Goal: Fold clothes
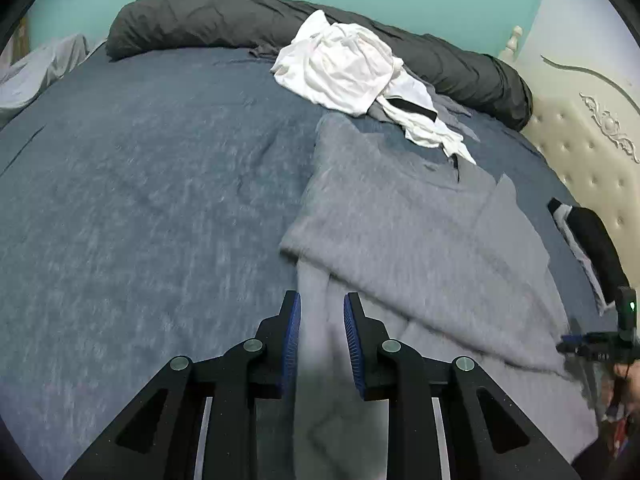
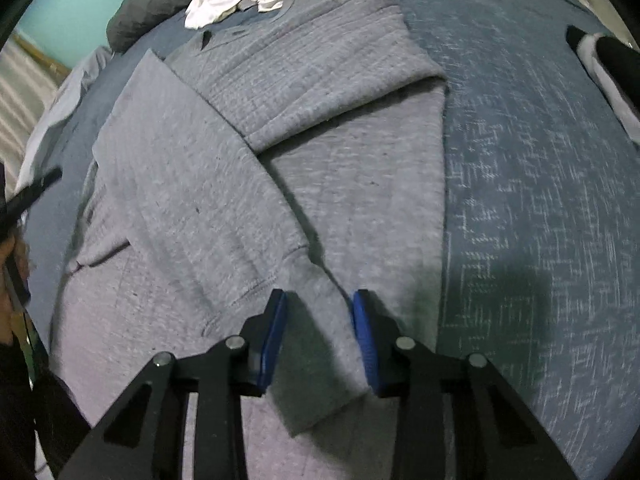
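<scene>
The grey sweatshirt (image 2: 248,152) lies flat on the blue bedspread (image 1: 132,184), partly folded: in the right wrist view both sleeves are already laid inward across the body, one running from 10 o'clock down toward the centre, the other from 1 o'clock down to meet it, so they cross over the chest. The lower body of the garment is not yet doubled over, so by my reading the sleeve step is done and the lengthwise folds remain.

The left gripper (image 1: 320,312) has a band of the sweatshirt's grey cloth running up between its blue pads, at 6 o'clock in its own view. The jaws stand only a little apart and the cloth fills the gap, so it looks clamped on the fabric, probably lifting a side edge. The right gripper (image 2: 318,308) hangs over the end of the crossed sleeve, its jaws partly apart with the cuff lying between them. The pads do not seem to press on it, though I cannot be sure.

Further out, a heap of white clothes (image 1: 352,76) waits at 12 o'clock past the sweatshirt's collar, unfolded, against a rolled dark grey duvet (image 1: 208,20). A black and white garment (image 1: 588,240) lies at 3 o'clock near the padded cream headboard (image 1: 592,148). So one piece is mid-fold and at least two more are untouched.
</scene>
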### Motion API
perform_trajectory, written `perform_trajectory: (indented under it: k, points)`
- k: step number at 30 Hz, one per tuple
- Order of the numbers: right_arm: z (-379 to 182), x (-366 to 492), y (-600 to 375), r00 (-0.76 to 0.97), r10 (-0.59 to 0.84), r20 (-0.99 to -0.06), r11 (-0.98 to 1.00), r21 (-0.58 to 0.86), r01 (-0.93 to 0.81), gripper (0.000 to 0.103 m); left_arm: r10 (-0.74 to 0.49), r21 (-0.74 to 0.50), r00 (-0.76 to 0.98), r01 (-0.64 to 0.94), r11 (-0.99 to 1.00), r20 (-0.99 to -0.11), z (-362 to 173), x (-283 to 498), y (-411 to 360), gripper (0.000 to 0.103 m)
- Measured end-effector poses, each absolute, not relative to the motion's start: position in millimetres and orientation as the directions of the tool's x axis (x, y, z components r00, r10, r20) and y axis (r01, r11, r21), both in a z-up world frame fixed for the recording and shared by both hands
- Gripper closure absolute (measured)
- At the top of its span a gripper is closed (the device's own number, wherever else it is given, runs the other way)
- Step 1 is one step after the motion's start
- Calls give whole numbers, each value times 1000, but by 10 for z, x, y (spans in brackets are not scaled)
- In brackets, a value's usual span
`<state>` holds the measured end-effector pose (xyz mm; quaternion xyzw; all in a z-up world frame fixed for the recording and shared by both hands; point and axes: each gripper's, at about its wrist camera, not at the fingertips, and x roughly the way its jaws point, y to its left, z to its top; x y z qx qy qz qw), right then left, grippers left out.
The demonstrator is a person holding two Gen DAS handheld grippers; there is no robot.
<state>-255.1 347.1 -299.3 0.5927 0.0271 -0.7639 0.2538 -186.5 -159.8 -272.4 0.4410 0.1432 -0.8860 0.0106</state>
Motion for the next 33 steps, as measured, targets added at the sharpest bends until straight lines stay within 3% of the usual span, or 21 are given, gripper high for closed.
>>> perform_trajectory:
  k: [8,14,18,33]
  points:
    - [-2672,-2172,3874,-212,-378,-901,-873,271,405,67,118,-215,-503,139,-967,-856,-2731,-1284,-1675,74]
    - [-2461,-1900,4105,-212,-407,-888,-873,311,376,59,168,-254,-441,143,-957,-882,-2826,-852,-1590,73]
    - [-2460,-1697,4216,-199,-407,-891,-875,317,367,58,208,-289,-409,148,-946,-889,-2874,-637,-1522,61]
    - [-2652,-1103,4348,-109,-406,-907,-870,347,350,54,260,-310,-285,146,-939,-923,-3111,-94,-1281,55]
